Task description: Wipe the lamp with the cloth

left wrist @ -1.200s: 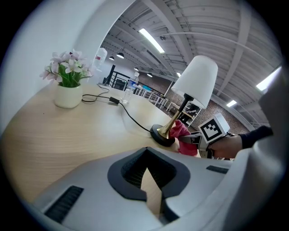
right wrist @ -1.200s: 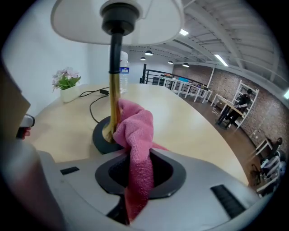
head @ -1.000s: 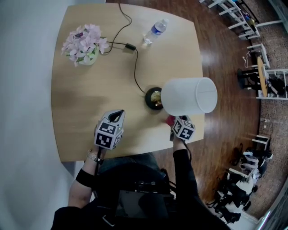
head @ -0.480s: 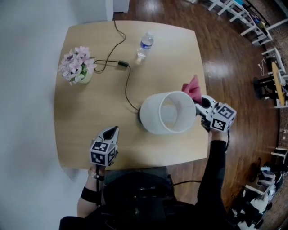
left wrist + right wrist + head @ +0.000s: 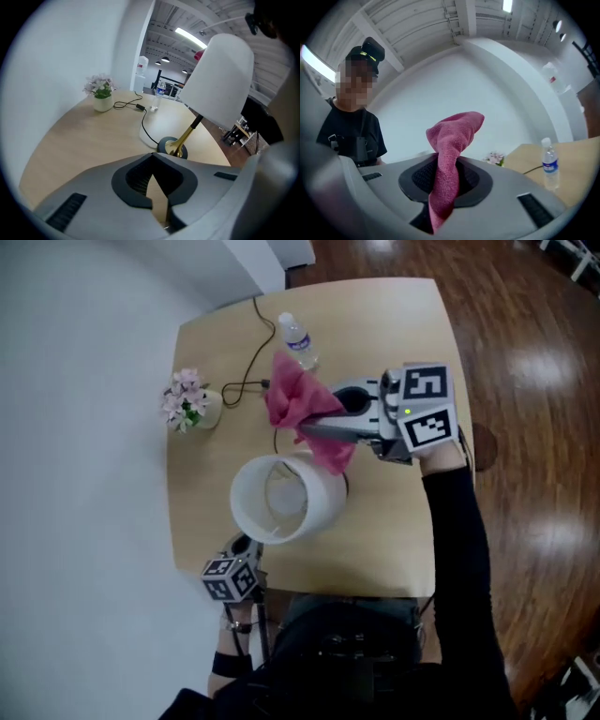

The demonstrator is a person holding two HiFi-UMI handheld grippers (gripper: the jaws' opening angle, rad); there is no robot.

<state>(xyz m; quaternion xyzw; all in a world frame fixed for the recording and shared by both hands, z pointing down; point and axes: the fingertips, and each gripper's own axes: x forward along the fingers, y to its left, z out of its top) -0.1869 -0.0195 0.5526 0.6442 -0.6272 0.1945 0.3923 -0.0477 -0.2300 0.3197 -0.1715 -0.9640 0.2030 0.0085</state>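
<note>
Seen from above, the lamp's white shade (image 5: 281, 498) stands on the wooden table (image 5: 403, 343). In the left gripper view the shade (image 5: 218, 79) leans over a brass stem (image 5: 186, 136) and a dark round base (image 5: 165, 144). My right gripper (image 5: 314, 427) is held level above the shade's far side, shut on a pink cloth (image 5: 298, 401). The cloth (image 5: 450, 150) sticks up and hangs down between its jaws (image 5: 443, 187). Close to the shade's near left side, my left gripper (image 5: 241, 547) is shut with nothing in it (image 5: 157, 187).
A pot of pink flowers (image 5: 190, 401) sits at the table's left edge and a water bottle (image 5: 297, 337) at the far side. The lamp's black cord (image 5: 248, 371) with its switch runs between them. A white wall lies left, wooden floor (image 5: 525, 381) right.
My right gripper has risen with the pink cloth from beside the shade's right rim to above its far side and turned level. The left gripper has moved up close to the shade.
</note>
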